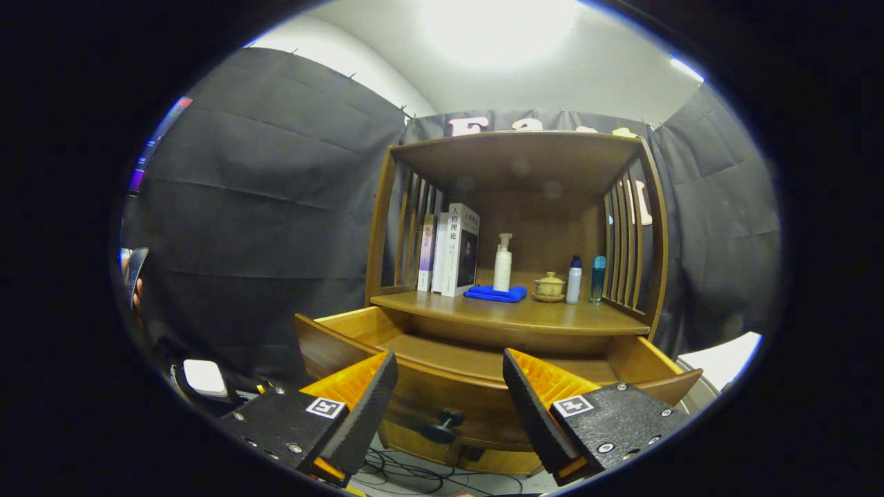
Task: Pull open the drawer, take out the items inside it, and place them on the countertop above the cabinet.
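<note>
Between the two spread fingers of the claw [449, 386], which stands open and grips nothing, sits the curved front of a wooden drawer [442, 397], pulled out from a honey-brown cabinet [518, 228] with smooth, rounded edges. Its small dark knob [442, 429] juts from the bowed front panel, just ahead of the fingers and untouched by them. What the drawer holds cannot be made out: the front panel hides the inside, and only a strip of bare wooden floor shows behind it. Above the drawer, the tabletop [525, 319] is a polished plank set under a wooden roof, with slatted sides to left and right. On it stand several upright books [452, 252] at the left, then a folded blue cloth [495, 294] of soft nap with a white pump bottle [503, 264] rising just behind it, a small round lidded cup [550, 285] on a saucer, and two slim bottles, one white with a dark cap [574, 280], one teal [597, 278], close beside the right slats. Dark wrinkled cloth hangs behind and around the cabinet. Loose black cables [407, 473] trail on the floor beneath the drawer, partly hidden by the fingers.
</note>
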The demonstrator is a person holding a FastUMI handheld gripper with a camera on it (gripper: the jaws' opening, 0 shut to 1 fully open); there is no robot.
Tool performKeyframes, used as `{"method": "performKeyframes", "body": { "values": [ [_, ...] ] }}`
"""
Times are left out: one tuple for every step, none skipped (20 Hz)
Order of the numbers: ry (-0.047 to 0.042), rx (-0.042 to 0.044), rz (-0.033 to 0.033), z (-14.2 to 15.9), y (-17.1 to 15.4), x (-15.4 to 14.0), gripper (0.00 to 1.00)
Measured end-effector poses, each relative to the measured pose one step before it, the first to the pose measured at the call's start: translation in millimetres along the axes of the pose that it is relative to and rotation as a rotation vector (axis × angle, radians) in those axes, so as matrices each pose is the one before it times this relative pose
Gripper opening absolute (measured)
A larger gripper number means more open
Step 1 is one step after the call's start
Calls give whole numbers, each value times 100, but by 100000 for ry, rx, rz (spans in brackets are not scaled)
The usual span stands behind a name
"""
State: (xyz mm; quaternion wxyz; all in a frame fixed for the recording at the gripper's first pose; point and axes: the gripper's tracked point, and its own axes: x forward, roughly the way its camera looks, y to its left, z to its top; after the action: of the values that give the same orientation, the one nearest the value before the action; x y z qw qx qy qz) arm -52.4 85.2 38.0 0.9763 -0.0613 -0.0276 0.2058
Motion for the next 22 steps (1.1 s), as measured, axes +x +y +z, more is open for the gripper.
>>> {"method": "performKeyframes", "body": {
  "values": [
    [3035,2897,183,406,39,488,94],
    [2706,4368,528,393,-22,373,94],
    [2447,4722,528,440,-95,513,94],
    [1901,4261,105,520,-216,390,94],
    [1769,3015,-472,510,-594,477,94],
    [1951,2042,-1219,606,-754,565,94],
    [2229,2028,-496,328,-504,685,94],
    [3418,2080,1221,329,-81,601,94],
    [4300,2295,1554,22,-24,848,94],
    [4540,1190,1193,51,-175,625,94],
    [3551,-426,-325,259,-613,725,94],
    [3146,-2399,-2588,125,-1007,582,95],
    [3050,-3204,-1724,114,-857,802,95],
    [3288,-2521,-713,-99,-427,637,95],
    [4099,-987,663,-473,-64,797,95],
    [3993,956,179,-444,-298,808,95],
    [5646,1410,784,-775,-285,867,96],
    [5443,1205,155,-627,-397,871,95],
    [6528,166,273,-777,-480,938,95],
    [4684,503,-1649,-390,-845,810,95],
    [5434,-335,139,-597,-491,980,95],
    [4136,1477,179,-382,-387,589,95]
  ]
}}
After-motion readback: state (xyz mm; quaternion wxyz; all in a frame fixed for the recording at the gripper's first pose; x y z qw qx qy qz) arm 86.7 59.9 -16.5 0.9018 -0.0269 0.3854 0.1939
